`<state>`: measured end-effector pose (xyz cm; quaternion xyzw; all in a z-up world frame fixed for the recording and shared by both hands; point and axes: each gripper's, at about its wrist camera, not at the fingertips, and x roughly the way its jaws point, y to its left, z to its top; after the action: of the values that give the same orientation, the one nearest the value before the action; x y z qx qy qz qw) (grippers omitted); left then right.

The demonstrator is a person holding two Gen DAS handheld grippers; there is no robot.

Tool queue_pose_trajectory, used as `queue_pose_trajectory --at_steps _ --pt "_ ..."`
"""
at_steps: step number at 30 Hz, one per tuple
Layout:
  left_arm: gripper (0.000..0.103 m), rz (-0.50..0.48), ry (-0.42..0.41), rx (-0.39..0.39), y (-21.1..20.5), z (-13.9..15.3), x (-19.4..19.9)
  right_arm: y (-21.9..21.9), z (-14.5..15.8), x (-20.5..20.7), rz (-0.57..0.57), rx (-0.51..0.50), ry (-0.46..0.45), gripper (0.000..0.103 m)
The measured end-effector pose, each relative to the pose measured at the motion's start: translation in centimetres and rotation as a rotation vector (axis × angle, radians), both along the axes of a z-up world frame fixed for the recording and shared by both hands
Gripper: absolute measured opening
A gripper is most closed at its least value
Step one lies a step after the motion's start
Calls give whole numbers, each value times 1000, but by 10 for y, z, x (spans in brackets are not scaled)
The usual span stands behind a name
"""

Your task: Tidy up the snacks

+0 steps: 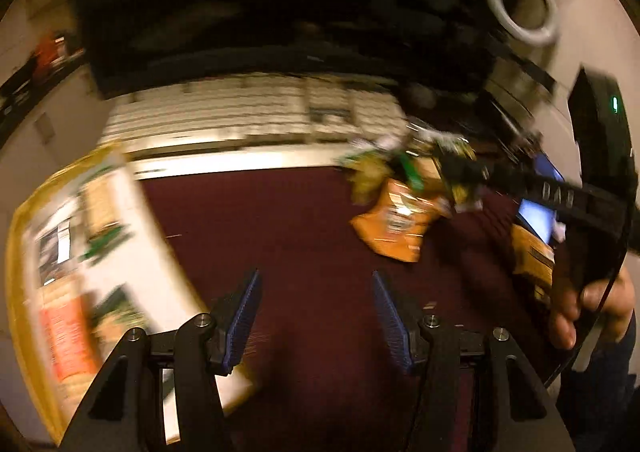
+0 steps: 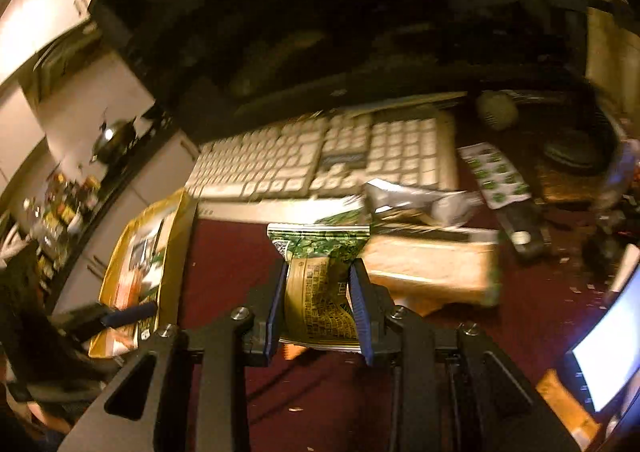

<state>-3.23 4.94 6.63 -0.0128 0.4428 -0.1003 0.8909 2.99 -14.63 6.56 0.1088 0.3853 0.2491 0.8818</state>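
In the left wrist view, the left gripper (image 1: 316, 316) hangs with jaws spread wide over the dark red desk mat (image 1: 288, 236), nothing between them; an orange snack bag (image 1: 394, 226) lies well ahead to the right. In the right wrist view, the right gripper (image 2: 318, 306) clamps a green snack packet (image 2: 320, 276), held above the mat near the keyboard (image 2: 320, 160).

Left claw (image 1: 316, 316) agape over maroon mat (image 1: 280, 236), orange snack bag (image 1: 394, 228) ahead
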Motion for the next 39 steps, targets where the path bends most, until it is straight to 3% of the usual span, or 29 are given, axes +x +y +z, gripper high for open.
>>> queue_pose_trajectory --at_steps 7,15,22,28,39 --pt "75 -120 51 76 -58 -23 35 -28 -1 -1 -31 47 -6 30" --pt "79 -133 103 138 -81 -46 70 -38 -10 7 -31 78 12 30" --pt "78 -119 100 122 -93 -57 90 -38 -16 13 -19 94 20 30" --pt "63 -104 54 129 -99 -54 87 -37 -19 16 -16 95 20 30" --pt "60 -49 32 143 -63 -41 36 -29 -19 12 21 87 13 30"
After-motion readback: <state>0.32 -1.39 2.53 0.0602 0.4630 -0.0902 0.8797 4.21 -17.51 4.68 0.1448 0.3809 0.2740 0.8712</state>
